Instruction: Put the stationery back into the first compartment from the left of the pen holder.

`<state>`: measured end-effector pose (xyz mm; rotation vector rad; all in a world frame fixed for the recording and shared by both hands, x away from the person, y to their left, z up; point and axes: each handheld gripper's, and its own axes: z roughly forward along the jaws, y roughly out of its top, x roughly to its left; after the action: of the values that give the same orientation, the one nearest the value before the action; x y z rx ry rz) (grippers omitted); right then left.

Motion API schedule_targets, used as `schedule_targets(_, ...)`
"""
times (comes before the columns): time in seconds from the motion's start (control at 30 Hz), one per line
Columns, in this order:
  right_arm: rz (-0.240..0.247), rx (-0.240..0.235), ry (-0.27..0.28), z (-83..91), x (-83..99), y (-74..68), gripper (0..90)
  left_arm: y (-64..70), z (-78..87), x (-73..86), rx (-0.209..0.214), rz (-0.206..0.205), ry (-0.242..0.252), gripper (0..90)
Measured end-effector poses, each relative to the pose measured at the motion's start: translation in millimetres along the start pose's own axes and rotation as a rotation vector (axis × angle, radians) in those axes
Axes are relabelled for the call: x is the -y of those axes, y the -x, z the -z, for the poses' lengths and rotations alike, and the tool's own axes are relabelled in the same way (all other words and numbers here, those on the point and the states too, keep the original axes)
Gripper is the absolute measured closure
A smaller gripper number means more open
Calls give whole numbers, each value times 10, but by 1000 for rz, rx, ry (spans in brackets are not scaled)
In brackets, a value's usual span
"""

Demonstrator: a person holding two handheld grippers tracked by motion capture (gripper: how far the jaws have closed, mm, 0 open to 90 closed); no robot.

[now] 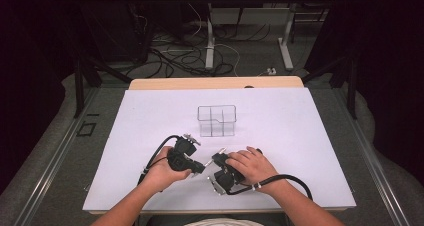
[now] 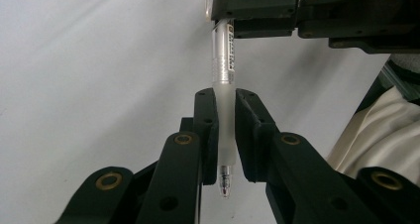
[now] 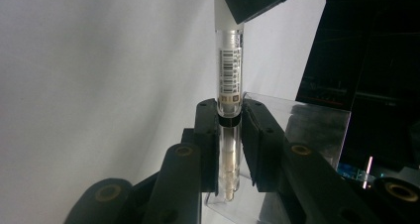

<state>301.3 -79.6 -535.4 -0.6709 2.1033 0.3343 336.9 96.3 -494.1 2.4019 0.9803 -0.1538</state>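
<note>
From above, both hands meet low on the white table (image 1: pixel 150 116), the left gripper (image 1: pixel 199 167) and right gripper (image 1: pixel 216 161) pointing at each other, near a clear box (image 1: pixel 216 120).

The left gripper view has its jaws clamped on the pen (image 2: pixel 224 110) at the frosted grip, tip bare.

The right gripper view has jaws clamped on the barrel below a barcode label (image 3: pixel 229 70).

We see a label with a barcode and tiny print on the pen (image 3: pixel 229 70), but the words are too small for us to read.
</note>
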Motion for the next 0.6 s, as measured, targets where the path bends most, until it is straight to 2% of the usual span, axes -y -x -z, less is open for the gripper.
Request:
schedule_targets(0.03, 15, -5, -8, -1, -2, 5, 774, 3, -2, -1, 1, -2, 0, 801)
schedule_targets(0.2, 14, -8, -9, -18, -16, -16, 791, 16, -8, -4, 1, -3, -4, 800)
schedule_targets(0.27, 24, -4, -9, -20, -19, -18, 793, 0, -6, -5, 1, -18, -8, 800)
schedule_targets(0.3, 26, -7, -12, -18, -20, -16, 793, 7, -8, -3, 2, -6, -3, 800)
schedule_targets(0.47, 39, 7, -24, -20, -18, -7, 794, -6, -3, -3, 6, -5, 12, 798)
schedule_targets(0.6, 40, 8, -32, -22, -18, -4, 794, -30, -7, 2, 17, 14, 21, 796)
